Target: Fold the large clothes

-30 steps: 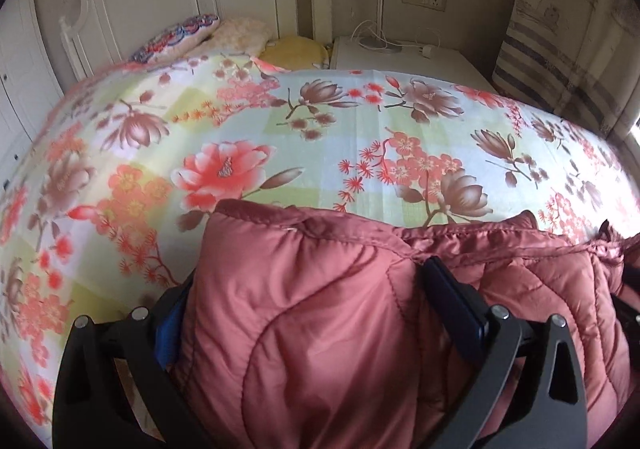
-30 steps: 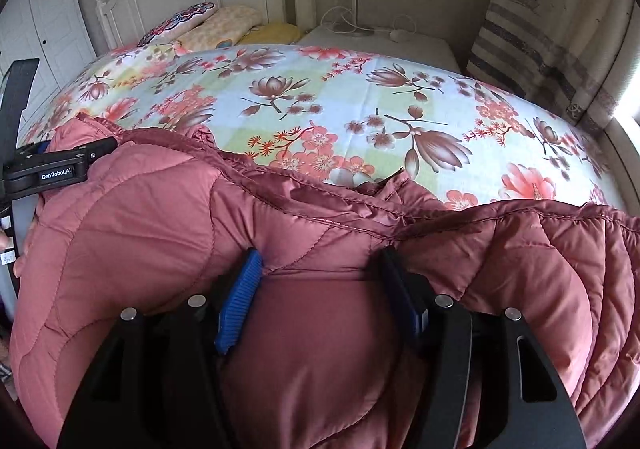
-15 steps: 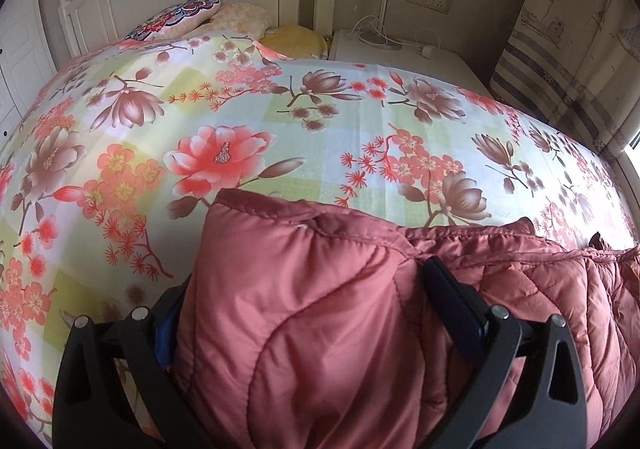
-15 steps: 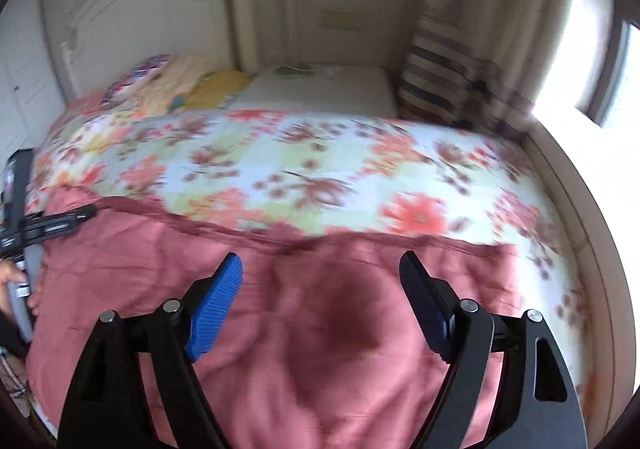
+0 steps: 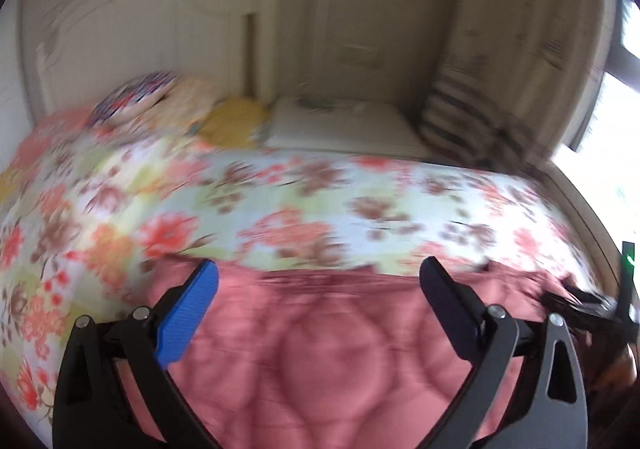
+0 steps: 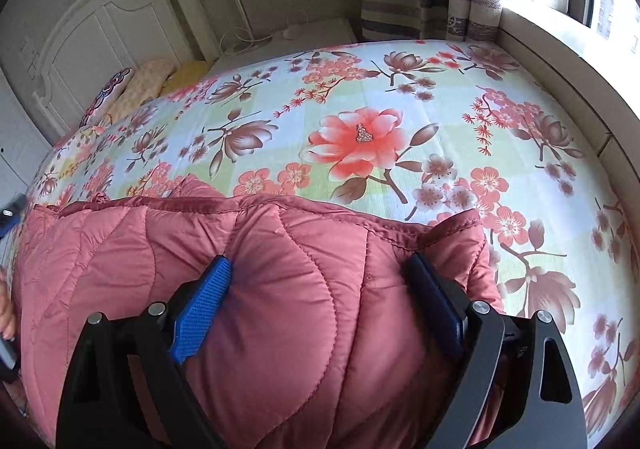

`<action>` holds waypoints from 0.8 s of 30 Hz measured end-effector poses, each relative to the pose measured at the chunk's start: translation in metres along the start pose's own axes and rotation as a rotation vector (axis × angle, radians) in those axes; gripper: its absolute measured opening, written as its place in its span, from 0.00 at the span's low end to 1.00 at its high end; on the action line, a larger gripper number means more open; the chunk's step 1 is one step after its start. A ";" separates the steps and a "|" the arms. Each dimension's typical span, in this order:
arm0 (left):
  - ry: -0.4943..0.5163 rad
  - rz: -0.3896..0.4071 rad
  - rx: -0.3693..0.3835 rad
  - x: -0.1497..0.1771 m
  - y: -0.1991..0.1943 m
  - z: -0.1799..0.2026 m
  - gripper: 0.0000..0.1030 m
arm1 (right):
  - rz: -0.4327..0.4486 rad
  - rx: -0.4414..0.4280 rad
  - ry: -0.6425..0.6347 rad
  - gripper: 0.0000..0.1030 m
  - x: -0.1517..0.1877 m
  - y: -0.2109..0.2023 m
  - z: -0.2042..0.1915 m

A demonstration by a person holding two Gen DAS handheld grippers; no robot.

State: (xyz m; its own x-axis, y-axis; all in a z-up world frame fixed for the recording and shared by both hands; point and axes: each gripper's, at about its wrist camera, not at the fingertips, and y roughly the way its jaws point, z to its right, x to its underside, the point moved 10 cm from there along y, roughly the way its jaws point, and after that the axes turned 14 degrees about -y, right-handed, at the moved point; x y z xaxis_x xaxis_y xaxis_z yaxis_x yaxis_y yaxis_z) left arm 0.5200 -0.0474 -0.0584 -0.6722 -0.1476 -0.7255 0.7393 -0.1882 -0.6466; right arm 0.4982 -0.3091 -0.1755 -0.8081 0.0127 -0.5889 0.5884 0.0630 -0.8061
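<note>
Across the lower half of both views, your rose-pink quilted puffer jacket (image 6: 256, 289) lies folded on the floral-printed bed sheet (image 6: 360, 97), its seamed edge running left to right and the bare flowered bed stretching beyond it toward the white carved headboard (image 6: 92, 33) at upper left.

Judge the jacket as light, soft and springy: the padding will puff back up once released, and the smooth shell looks slippery, so a fold may creep open. Take hold at a stitched hem or corner seam, where the fabric is thinner and firmer, rather than in the middle of a fat quilted panel.

Your right hand-held gripper (image 6: 320, 289) is opening at this moment; a padded bulge of jacket sits between the blue pad (image 6: 200, 313) and the dark one, and the cloth appears to touch both, though whether they are pressing it you cannot tell for sure.

Your left hand-held gripper (image 5: 320, 281), seen in a blurred frame, stands wide open above the jacket (image 5: 320, 349), with nothing clamped between its fingers.
</note>
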 end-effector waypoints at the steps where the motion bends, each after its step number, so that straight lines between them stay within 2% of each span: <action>1: 0.061 0.002 0.013 0.008 -0.003 0.023 0.98 | 0.000 -0.001 0.001 0.83 0.000 0.001 -0.001; 2: 0.147 -0.020 0.032 0.025 -0.001 0.054 0.98 | 0.002 -0.003 0.002 0.83 0.000 0.000 -0.001; 4: 0.259 -0.090 0.056 0.059 0.013 0.088 0.98 | 0.005 -0.006 0.005 0.83 0.001 0.000 -0.001; 5: 0.297 -0.114 0.046 0.073 0.022 0.096 0.98 | 0.006 -0.008 0.006 0.83 0.001 0.000 -0.001; 7: 0.386 -0.175 -0.028 0.110 0.052 0.101 0.98 | 0.010 -0.010 0.009 0.83 0.001 -0.001 -0.001; 8: 0.371 -0.181 -0.007 0.116 0.059 0.101 0.98 | 0.011 -0.012 0.010 0.83 0.001 -0.001 -0.001; 12: 0.236 -0.258 0.041 0.107 0.063 0.086 0.98 | 0.020 -0.034 0.026 0.83 0.001 -0.002 0.000; 14: 0.207 -0.221 0.043 0.090 0.051 0.073 0.98 | 0.019 -0.032 0.024 0.83 0.001 -0.002 0.000; 16: 0.188 -0.144 0.027 0.062 0.033 0.049 0.98 | 0.019 -0.030 0.023 0.83 0.001 -0.002 -0.001; 18: 0.159 -0.099 -0.012 0.039 0.026 0.020 0.98 | 0.021 -0.034 0.026 0.83 0.001 -0.002 0.000; 19: 0.117 -0.096 -0.046 0.027 0.026 -0.006 0.98 | 0.021 -0.035 0.027 0.83 0.001 -0.002 0.000; 22: -0.035 -0.140 -0.105 0.013 0.043 -0.074 0.98 | 0.020 -0.033 0.026 0.83 0.001 -0.002 0.000; 23: -0.081 -0.170 -0.096 0.016 0.051 -0.088 0.98 | 0.020 -0.034 0.027 0.83 0.001 -0.002 0.000; 24: -0.152 -0.236 -0.068 0.029 0.067 -0.104 0.98 | 0.020 -0.034 0.027 0.83 0.001 -0.002 0.000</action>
State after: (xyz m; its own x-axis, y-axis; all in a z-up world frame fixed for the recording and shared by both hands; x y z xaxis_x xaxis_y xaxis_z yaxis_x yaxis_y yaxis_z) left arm 0.5544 0.0371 -0.1471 -0.8207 -0.2526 -0.5124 0.5590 -0.1701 -0.8115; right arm 0.4959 -0.3090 -0.1743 -0.7968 0.0413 -0.6028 0.6037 0.0964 -0.7914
